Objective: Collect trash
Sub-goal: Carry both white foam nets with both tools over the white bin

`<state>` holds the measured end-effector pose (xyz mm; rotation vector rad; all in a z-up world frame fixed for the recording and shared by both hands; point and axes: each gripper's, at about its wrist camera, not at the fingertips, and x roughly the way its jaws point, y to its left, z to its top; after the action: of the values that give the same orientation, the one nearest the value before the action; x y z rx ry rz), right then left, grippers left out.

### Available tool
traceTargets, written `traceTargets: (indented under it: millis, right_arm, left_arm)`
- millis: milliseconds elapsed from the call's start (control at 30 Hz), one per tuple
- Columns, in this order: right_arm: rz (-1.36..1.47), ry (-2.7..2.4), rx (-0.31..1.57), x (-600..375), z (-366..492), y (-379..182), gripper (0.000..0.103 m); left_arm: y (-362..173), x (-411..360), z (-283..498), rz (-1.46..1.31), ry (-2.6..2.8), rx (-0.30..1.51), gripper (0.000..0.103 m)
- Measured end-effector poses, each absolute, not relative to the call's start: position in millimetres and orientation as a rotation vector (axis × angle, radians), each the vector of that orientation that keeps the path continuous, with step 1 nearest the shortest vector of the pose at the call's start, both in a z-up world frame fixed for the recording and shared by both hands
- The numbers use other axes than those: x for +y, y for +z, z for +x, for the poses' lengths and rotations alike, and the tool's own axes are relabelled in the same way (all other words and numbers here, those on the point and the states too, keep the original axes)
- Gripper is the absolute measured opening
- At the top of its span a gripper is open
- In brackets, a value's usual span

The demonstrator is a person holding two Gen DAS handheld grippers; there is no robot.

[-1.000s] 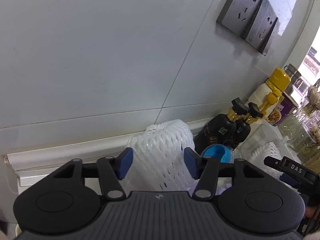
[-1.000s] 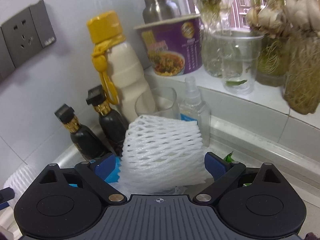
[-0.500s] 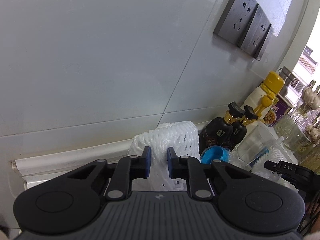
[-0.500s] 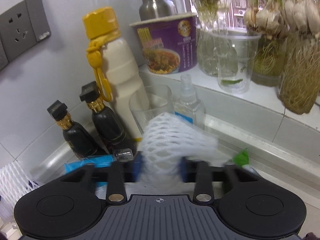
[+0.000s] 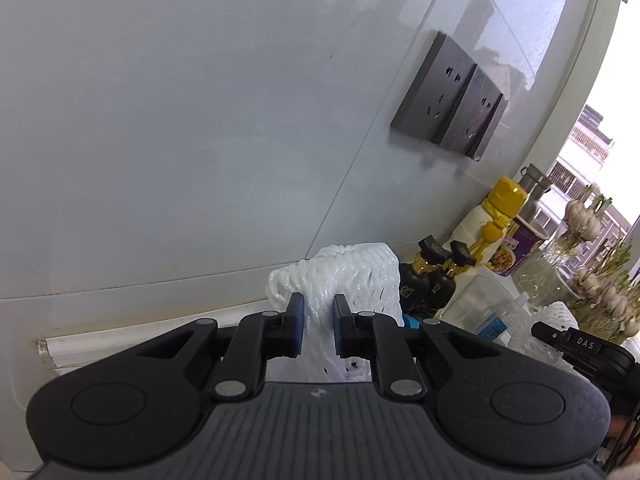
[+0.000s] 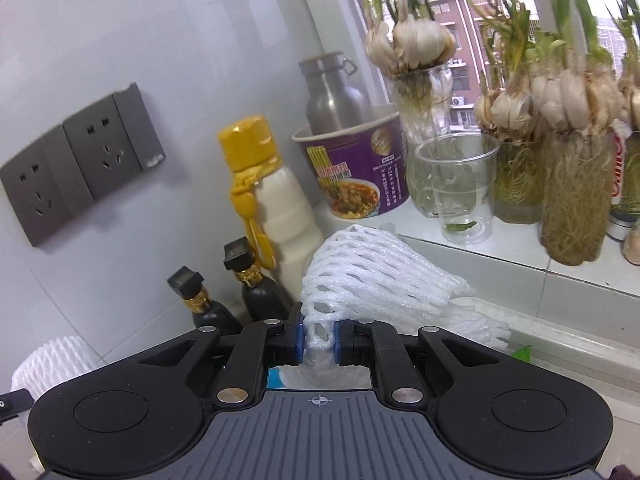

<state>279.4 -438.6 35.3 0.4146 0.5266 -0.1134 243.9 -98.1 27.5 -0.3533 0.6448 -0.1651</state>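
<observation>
Each gripper, left (image 5: 318, 330) and right (image 6: 318, 334), pinches a foam net (image 5: 352, 276) (image 6: 372, 272); right closing. Light, soft, squashy; grip bunched mesh.

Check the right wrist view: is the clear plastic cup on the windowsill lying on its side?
No, the clear plastic cup stands upright on the windowsill, mouth up, between the purple noodle bowl and the garlic jars.

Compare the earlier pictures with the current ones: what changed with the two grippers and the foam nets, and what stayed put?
Both grippers closed: the left gripper pinched its foam net, the right gripper squeezed the other net and is closing further. Both nets were lifted. The dark bottles and noodle cup stayed.
</observation>
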Motion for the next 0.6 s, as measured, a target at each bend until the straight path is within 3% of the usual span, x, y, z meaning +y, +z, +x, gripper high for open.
traceTargets:
  millis: [600]
  right_arm:
    - [0.446,0.027,0.407,-408,210,96,0.012]
  left_arm:
    - [56,-71,194,-0.397,-0.231,0.575,0.013]
